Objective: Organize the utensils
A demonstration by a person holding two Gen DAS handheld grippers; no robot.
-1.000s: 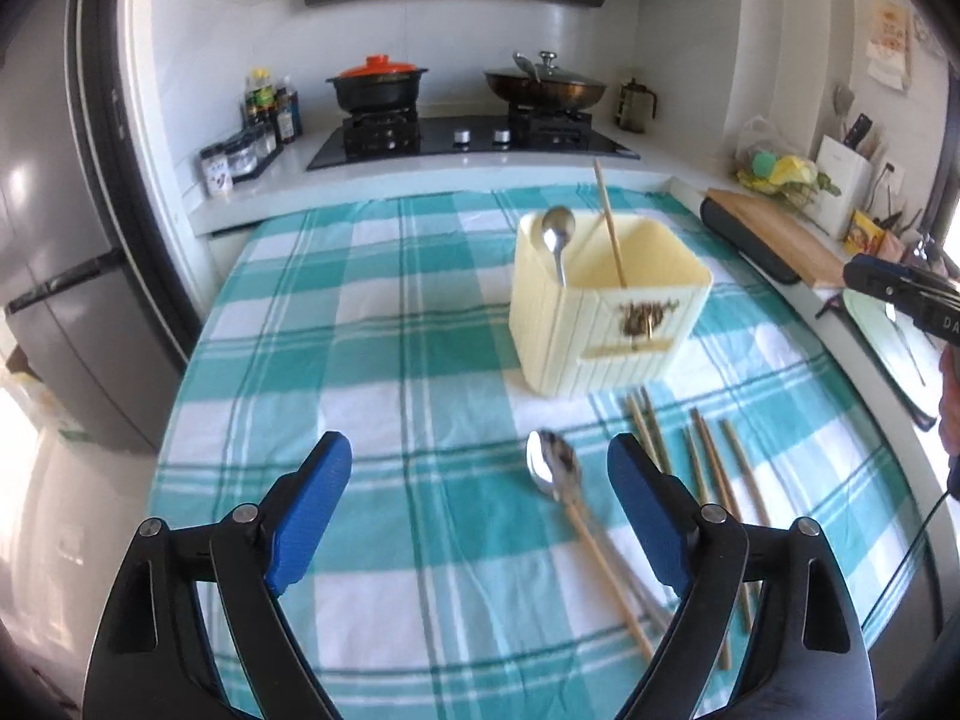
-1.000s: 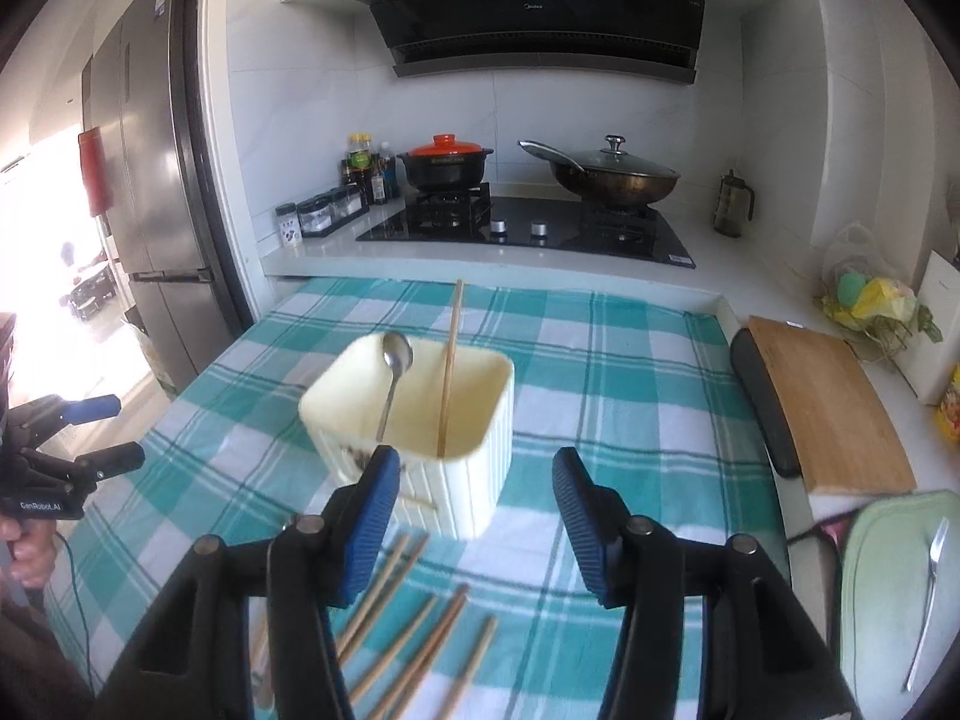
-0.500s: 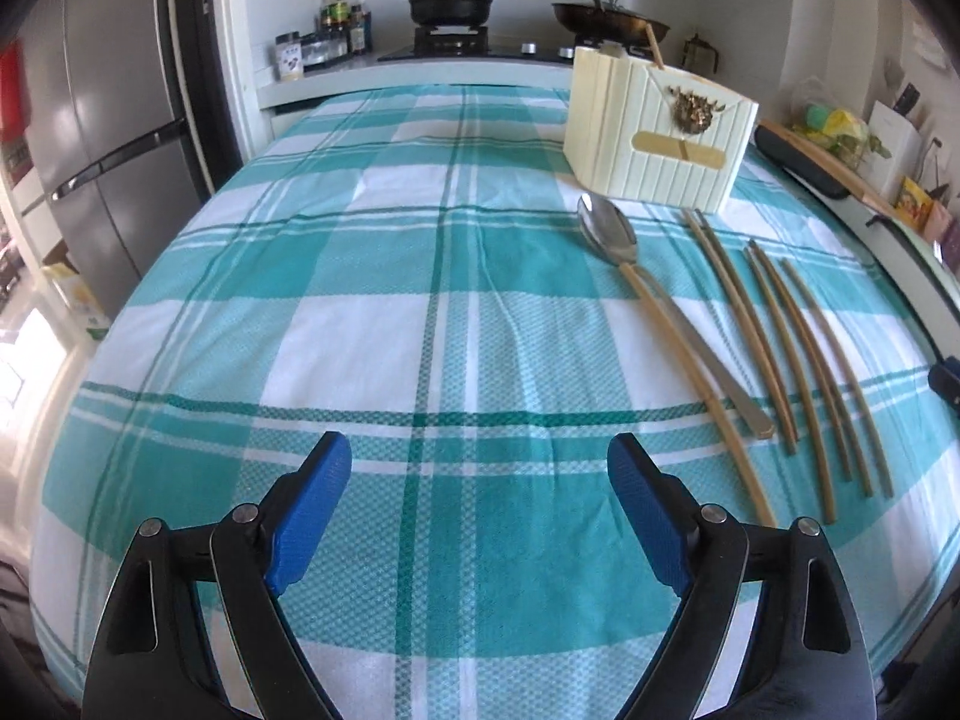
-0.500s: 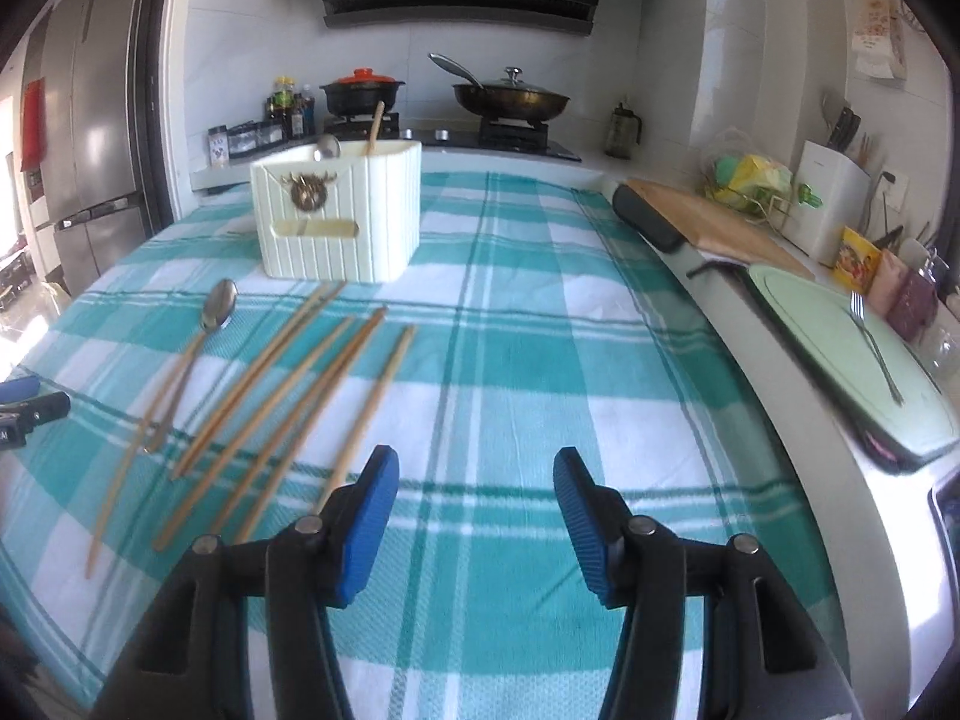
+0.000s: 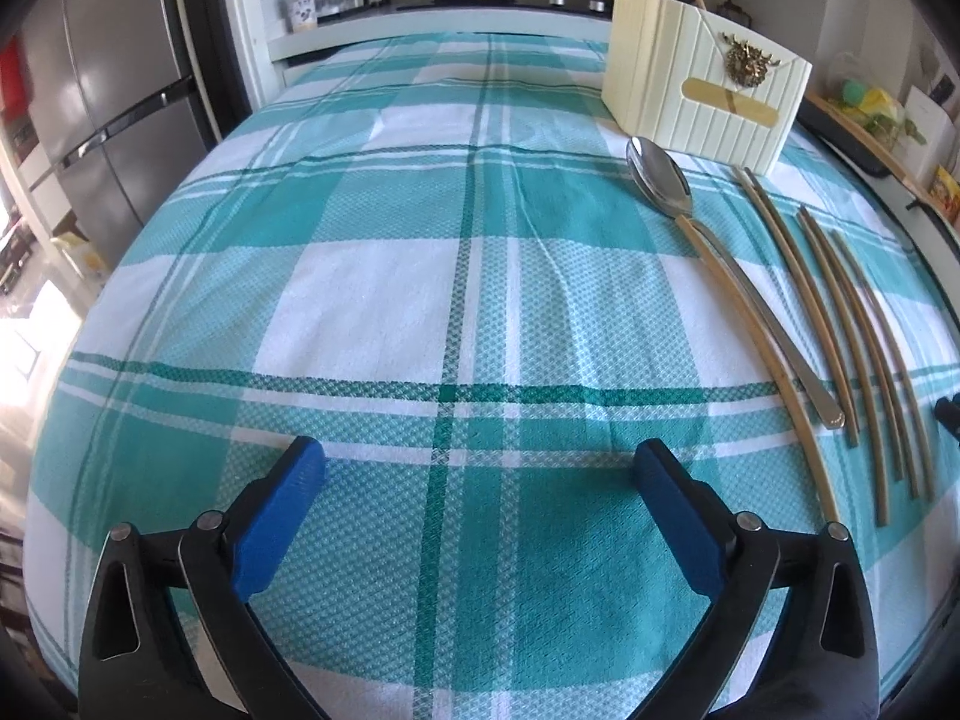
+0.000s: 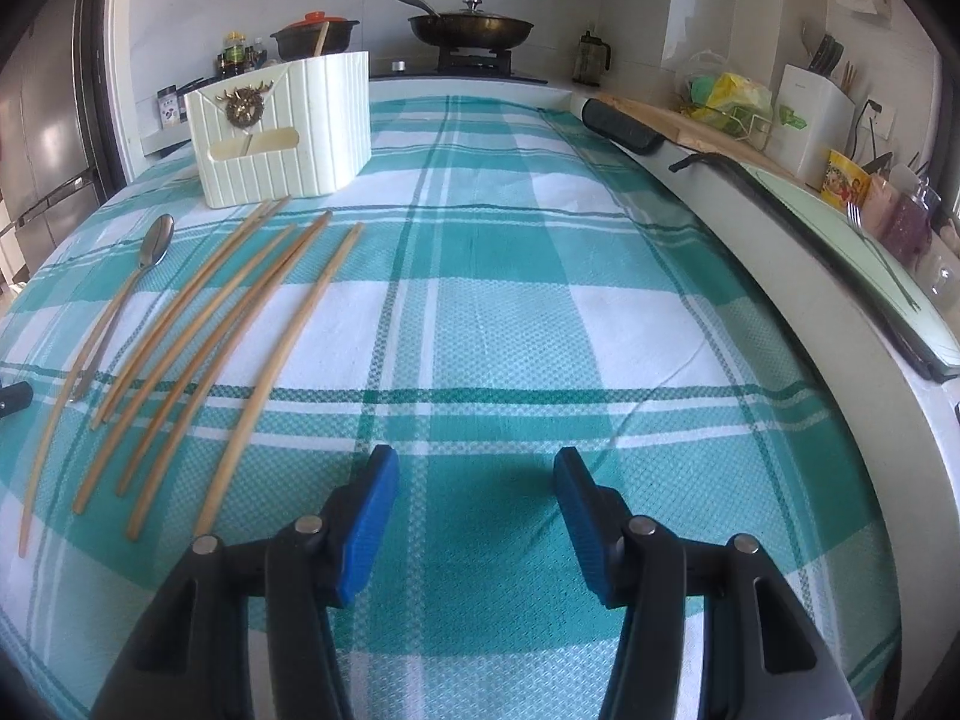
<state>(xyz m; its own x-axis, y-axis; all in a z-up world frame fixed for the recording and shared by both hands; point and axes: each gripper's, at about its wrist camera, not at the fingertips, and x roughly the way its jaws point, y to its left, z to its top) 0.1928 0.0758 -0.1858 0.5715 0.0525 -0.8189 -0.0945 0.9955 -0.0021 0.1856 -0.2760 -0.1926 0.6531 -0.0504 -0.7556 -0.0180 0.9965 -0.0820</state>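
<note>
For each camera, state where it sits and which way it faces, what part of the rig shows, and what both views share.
Left wrist: on the left tongs, aimed down and forward over the checked tablecloth; utensils lie to its right; both blue pads show, wide apart and empty.
Right wrist: on the right tongs, aimed likewise; utensils lie to its left, the counter to its right; its pads show, apart and empty.
Shared: the cream holder, spoon, chopsticks and stove pots behind.
</note>
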